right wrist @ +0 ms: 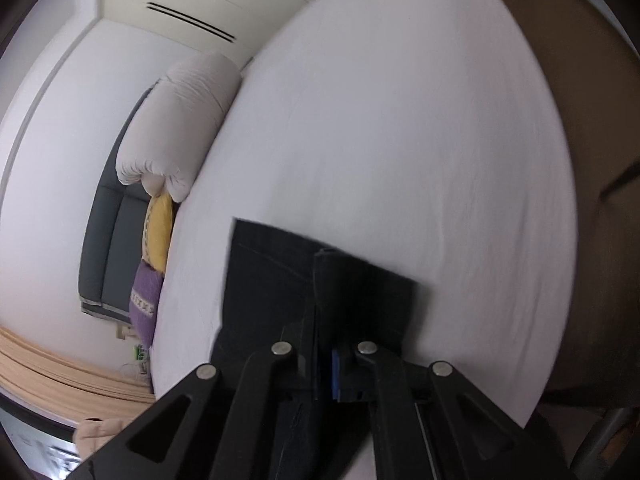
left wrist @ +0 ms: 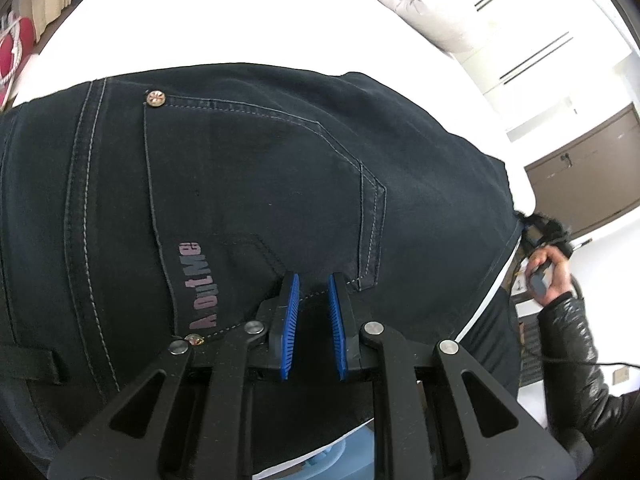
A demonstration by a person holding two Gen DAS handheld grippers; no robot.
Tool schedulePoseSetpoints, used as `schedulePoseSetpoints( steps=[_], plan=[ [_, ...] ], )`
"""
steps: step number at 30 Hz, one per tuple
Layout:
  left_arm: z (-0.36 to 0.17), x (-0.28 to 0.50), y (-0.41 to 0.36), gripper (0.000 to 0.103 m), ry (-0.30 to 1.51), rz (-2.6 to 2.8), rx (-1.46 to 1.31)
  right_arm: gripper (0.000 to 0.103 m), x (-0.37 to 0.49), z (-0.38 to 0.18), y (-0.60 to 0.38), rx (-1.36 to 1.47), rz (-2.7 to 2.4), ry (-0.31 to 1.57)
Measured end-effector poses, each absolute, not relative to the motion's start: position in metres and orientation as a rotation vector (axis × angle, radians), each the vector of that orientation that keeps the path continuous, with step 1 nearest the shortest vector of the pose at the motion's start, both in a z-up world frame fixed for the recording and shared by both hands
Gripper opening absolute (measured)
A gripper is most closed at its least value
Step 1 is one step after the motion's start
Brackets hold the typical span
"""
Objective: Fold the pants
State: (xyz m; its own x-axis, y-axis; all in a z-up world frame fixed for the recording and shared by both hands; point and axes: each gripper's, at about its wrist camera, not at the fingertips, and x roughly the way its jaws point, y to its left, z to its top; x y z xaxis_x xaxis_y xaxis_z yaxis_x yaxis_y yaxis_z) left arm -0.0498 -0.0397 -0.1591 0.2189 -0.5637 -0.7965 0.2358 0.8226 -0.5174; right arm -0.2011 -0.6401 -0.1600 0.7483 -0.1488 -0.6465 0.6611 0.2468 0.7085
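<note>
Dark navy jeans (left wrist: 260, 168) lie spread on a white bed (left wrist: 200, 20), back pocket and pink lettering facing up. My left gripper (left wrist: 314, 280) is shut on the cloth by the pocket's corner, a fold of denim pinched between its blue pads. In the right wrist view a leg end of the jeans (right wrist: 272, 272) rests on the sheet (right wrist: 400, 140). My right gripper (right wrist: 326, 320) is shut on its hem, and a doubled edge of denim stands up between the fingers and hides the tips.
A rolled pale duvet (right wrist: 180, 120) lies at the bed's far side, with a yellow pillow (right wrist: 158, 220) and a purple pillow (right wrist: 144, 300) beside it. A hand in a shiny black sleeve (left wrist: 548, 276) shows at the right. A brown cabinet (left wrist: 588, 168) stands beyond.
</note>
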Motion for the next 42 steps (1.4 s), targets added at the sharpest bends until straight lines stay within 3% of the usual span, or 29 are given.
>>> schedulePoseSetpoints(
  steps=[7,15,23,24,25,26,28,30,32,33,35,40,41,42],
  plan=[
    [-0.161,-0.048,-0.028,0.015,1.229,-0.574,-0.354,0.012,-0.224,-0.149,-0.639,1.201,-0.626,0.416],
    [-0.165,-0.047,-0.016,0.015,1.211,-0.568,-0.374,0.006,-0.227,-0.147,-0.637,1.145,-0.689,0.453],
    [-0.166,-0.051,-0.002,0.015,1.191,-0.571,-0.412,0.009,-0.239,-0.148,-0.639,1.148,-0.68,0.427],
    [-0.165,-0.051,-0.002,0.015,1.189,-0.571,-0.406,0.015,-0.245,-0.146,-0.641,1.155,-0.696,0.42],
    [-0.164,-0.05,-0.004,0.015,1.186,-0.569,-0.399,0.041,-0.253,-0.14,-0.641,1.145,-0.766,0.429],
    [-0.163,-0.05,-0.005,0.015,1.184,-0.568,-0.392,0.058,-0.262,-0.131,-0.64,1.124,-0.84,0.423],
    [-0.161,-0.051,-0.005,0.015,1.177,-0.56,-0.374,0.058,-0.268,-0.106,-0.634,1.064,-0.855,0.384],
    [-0.158,-0.053,-0.007,0.015,1.164,-0.553,-0.352,0.053,-0.24,-0.08,-0.617,0.969,-0.708,0.442],
    [-0.153,-0.053,-0.01,0.015,1.147,-0.544,-0.335,0.033,-0.188,-0.064,-0.578,0.889,-0.475,0.555],
    [-0.151,-0.053,-0.011,0.015,1.136,-0.551,-0.336,0.03,-0.165,-0.064,-0.555,0.874,-0.355,0.6],
    [-0.149,-0.054,-0.011,0.015,1.127,-0.542,-0.319,0.016,-0.118,-0.08,-0.5,0.913,-0.099,0.7],
    [-0.158,-0.06,0.006,0.015,1.129,-0.542,-0.369,0.013,-0.073,-0.161,-0.402,0.989,0.152,0.969],
    [-0.158,-0.061,0.008,0.015,1.125,-0.548,-0.372,0.0,-0.075,-0.173,-0.403,0.992,0.128,0.999],
    [-0.158,-0.063,0.011,0.015,1.116,-0.555,-0.373,0.0,-0.082,-0.184,-0.411,1.002,0.096,1.0]
  ],
)
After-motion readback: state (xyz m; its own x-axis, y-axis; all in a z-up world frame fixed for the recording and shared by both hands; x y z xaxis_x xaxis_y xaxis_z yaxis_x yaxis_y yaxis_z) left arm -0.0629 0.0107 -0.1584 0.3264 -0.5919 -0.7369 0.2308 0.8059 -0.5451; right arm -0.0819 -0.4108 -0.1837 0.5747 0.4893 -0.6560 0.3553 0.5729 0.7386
